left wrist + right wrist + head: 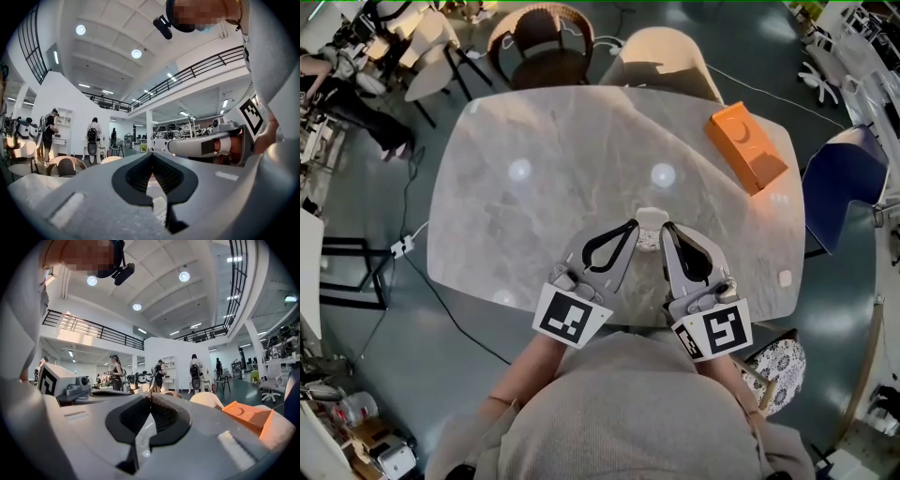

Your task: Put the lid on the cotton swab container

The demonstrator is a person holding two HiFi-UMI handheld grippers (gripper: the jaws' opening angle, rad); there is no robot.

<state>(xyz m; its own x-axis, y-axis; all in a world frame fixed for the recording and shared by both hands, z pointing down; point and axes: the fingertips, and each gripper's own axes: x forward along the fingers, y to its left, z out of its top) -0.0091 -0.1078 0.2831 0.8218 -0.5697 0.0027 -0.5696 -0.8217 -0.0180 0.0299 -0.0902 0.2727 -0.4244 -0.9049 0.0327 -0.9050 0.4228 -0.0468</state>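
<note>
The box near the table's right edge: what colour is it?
The box is orange, clearest in the head view.

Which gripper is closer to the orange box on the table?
Right. The right gripper sits nearer the person and left of the orange box; the left gripper is even farther left.

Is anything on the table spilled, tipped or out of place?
Nothing stands out. The table shows no spill; the container sits between the left gripper and the right gripper, both shut and empty; the orange box lies flat near the edge.
</note>
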